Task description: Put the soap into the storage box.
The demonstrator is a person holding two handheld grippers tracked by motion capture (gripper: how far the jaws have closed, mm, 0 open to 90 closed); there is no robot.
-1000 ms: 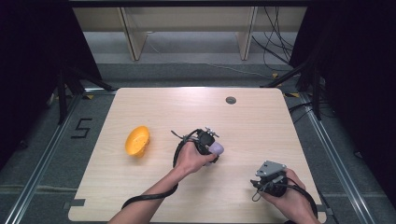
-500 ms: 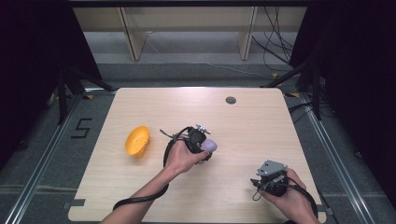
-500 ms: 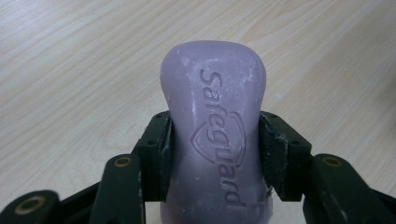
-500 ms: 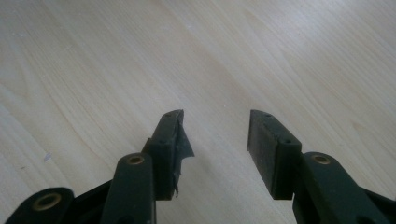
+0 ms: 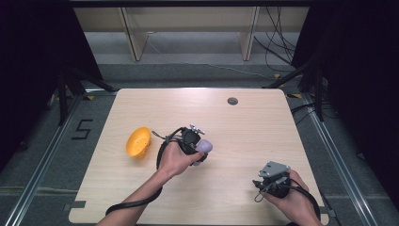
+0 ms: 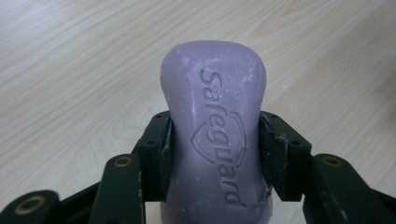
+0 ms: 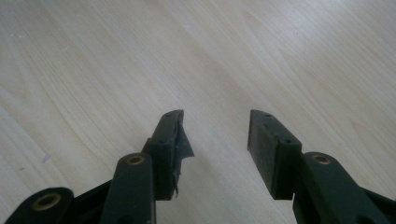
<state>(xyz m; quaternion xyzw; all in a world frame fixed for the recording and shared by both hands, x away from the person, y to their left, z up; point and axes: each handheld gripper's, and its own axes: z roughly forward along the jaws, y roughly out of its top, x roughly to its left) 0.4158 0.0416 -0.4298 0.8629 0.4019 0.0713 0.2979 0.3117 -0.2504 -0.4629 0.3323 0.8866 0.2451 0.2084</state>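
A lilac bar of soap point(image 6: 215, 126) stamped with a brand name sits clamped between the two black jaws of my left gripper point(image 6: 214, 140), held above the wooden table. In the high view that left gripper point(image 5: 200, 147) is near the table's middle, with the soap point(image 5: 204, 147) sticking out to the right. An orange bowl point(image 5: 138, 142) lies tipped on its side just left of that hand. My right gripper point(image 5: 263, 184) rests low at the table's front right. Its jaws stand apart over bare wood in the right gripper view point(image 7: 215, 140), with nothing between them.
The light wooden table point(image 5: 254, 122) has a small dark round grommet point(image 5: 232, 100) near its far edge. A black cable point(image 5: 136, 200) trails from the left gripper off the front edge. Beyond the table are wooden furniture legs and cables on a grey floor.
My left hand has carried the soap leftward and slightly up, closer to the orange bowl. The right hand has stayed put.
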